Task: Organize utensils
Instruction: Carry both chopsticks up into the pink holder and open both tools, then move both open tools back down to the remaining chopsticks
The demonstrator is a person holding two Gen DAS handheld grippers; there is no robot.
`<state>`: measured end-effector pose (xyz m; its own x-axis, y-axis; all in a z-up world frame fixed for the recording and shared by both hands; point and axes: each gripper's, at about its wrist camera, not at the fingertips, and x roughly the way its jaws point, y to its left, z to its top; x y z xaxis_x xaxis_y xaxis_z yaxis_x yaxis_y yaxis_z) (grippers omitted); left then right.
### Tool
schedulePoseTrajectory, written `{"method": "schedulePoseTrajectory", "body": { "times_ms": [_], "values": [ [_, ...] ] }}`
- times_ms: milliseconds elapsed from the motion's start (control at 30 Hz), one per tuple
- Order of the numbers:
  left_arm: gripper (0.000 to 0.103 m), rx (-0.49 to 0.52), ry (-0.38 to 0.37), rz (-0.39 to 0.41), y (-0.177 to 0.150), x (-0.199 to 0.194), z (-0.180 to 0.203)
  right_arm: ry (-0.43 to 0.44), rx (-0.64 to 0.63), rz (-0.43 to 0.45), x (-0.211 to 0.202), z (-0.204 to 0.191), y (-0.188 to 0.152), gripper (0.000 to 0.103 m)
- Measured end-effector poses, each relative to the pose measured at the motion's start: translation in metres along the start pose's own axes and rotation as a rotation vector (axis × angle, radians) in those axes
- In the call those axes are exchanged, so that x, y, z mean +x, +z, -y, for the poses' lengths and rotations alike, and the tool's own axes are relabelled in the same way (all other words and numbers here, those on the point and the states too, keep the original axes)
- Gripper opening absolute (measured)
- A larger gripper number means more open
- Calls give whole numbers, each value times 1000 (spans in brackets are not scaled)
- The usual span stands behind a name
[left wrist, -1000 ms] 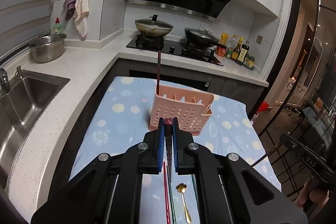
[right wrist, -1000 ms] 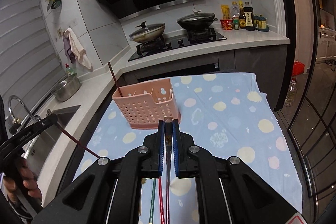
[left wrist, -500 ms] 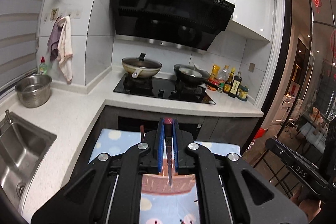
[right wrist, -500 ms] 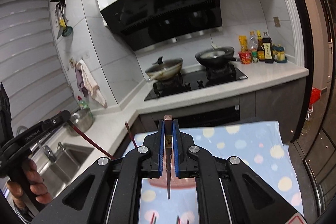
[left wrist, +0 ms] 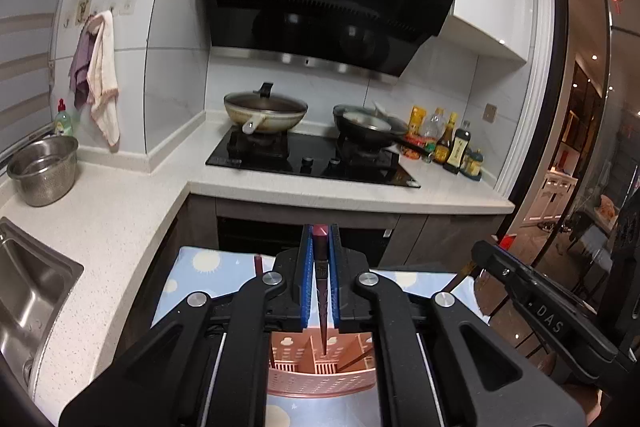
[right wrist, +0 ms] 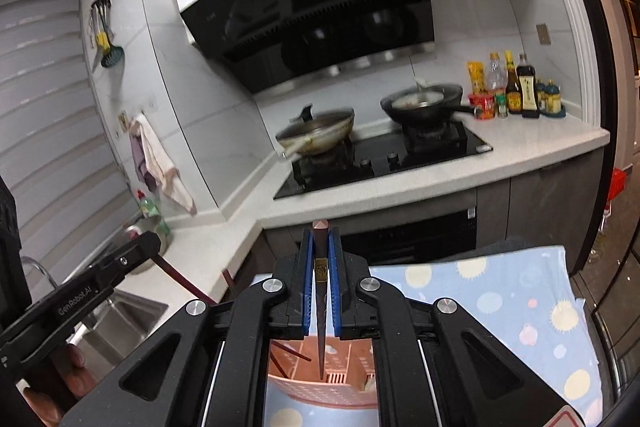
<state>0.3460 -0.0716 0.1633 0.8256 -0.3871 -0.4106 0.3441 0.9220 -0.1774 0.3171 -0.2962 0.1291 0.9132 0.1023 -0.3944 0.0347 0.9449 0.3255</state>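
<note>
A pink slotted utensil basket stands on the blue spotted cloth, right under both grippers. My left gripper is shut on a dark red chopstick that hangs tip-down over the basket's compartments. My right gripper is shut on a dark chopstick with a gold emblem, its tip just above the pink basket. Another chopstick stands in the basket's left end. In the right wrist view the left gripper shows at the left edge with its chopstick slanting down.
A white L-shaped counter runs behind and to the left, with a sink and a steel bowl. Two pans sit on the black hob. Sauce bottles stand at the right. A glass door is on the right.
Both grippers rose and moved forward with their chopsticks. The basket, which was ahead of the fingers, now lies under them. The utensils lying on the cloth have dropped out of view.
</note>
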Motion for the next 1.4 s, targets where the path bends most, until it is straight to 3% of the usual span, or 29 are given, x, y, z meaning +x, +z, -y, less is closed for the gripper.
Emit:
{"method": "schedulePoseTrajectory", "body": {
  "times_ms": [333, 533, 600, 667, 733, 1100, 1400],
  "values": [
    [8, -46, 16, -91, -32, 38, -20, -30, 21, -112, 43, 16, -34, 7],
    [9, -54, 32, -113, -39, 46, -24, -39, 9, -135, 53, 20, -45, 9],
    [10, -56, 43, -121, -42, 49, -26, -52, 6, -127, 52, 19, -46, 14],
    [20, -62, 58, -124, -43, 49, -28, -52, 10, -120, 50, 19, -47, 20],
    [40, -73, 71, -119, -45, 47, -30, -55, 9, -112, 47, 19, -47, 24],
    [42, -65, 90, -109, -46, 27, -33, -58, -31, -95, 17, 10, -52, 26],
    [42, -59, 91, -147, -79, -8, -29, -72, -66, -151, -24, 8, -91, 26]
  ]
}}
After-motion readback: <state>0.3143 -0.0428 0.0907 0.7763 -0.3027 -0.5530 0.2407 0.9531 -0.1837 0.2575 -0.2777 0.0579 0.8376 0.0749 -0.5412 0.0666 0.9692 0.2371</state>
